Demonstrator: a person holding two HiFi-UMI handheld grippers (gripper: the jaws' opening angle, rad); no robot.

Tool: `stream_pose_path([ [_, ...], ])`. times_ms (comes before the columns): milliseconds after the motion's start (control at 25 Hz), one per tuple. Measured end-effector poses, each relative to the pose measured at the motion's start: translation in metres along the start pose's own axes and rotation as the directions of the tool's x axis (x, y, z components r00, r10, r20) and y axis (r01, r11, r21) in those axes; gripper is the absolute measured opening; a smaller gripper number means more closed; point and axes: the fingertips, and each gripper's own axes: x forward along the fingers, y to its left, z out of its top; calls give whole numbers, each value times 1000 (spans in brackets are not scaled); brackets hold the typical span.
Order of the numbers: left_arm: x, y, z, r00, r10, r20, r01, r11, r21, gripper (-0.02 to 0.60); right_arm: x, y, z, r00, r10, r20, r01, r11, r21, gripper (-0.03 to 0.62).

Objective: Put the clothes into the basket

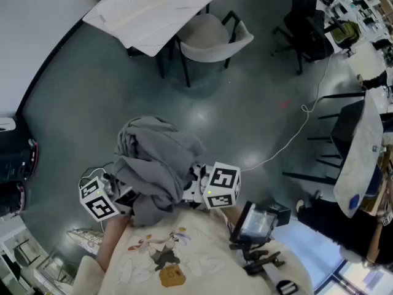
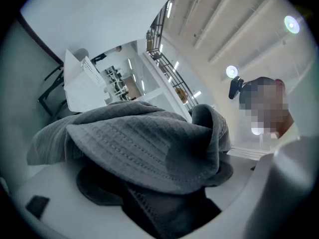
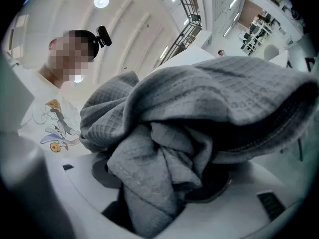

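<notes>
A bundled grey garment (image 1: 156, 158) hangs in the air just in front of the person's chest, heaped over both grippers. My left gripper (image 1: 130, 194) is under its left side and my right gripper (image 1: 191, 190) under its right side; only their marker cubes show clearly. In the left gripper view the ribbed grey cloth (image 2: 144, 143) lies across my left gripper (image 2: 159, 203), whose jaws stand wide and point up towards the ceiling. In the right gripper view the cloth's folds (image 3: 199, 113) drop into the gap of my right gripper (image 3: 164, 198), whose jaws also stand wide.
The dark floor lies far below. A white table (image 1: 153, 11) and a pale chair (image 1: 212, 39) stand ahead. A white cable (image 1: 288, 137) runs across the floor to the right, near black chairs (image 1: 307, 17). Dark equipment (image 1: 15, 165) sits at the left edge.
</notes>
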Motion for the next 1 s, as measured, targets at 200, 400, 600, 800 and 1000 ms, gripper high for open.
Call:
stream_pose_path([
  [200,-9,-2,-2,1000,6,-10,-6,1000,-24,448,5,8,-5,1000,-5,6,5,999,32,316],
  [400,-18,0,8,1000,10,-19,-11,999,-44,448,19,11,-4,1000,-7,24,6,998,63,317],
  [600,-33,15,25,999,18,-31,-20,997,-72,448,45,3,-3,999,-23,28,20,995,96,318],
  [800,-63,33,55,1000,23,-20,-24,995,-93,448,88,-3,-1,1000,-27,10,25,993,113,318],
  [1000,-103,43,103,1000,9,23,-7,996,-84,448,147,-4,10,999,-19,-28,21,996,83,318],
])
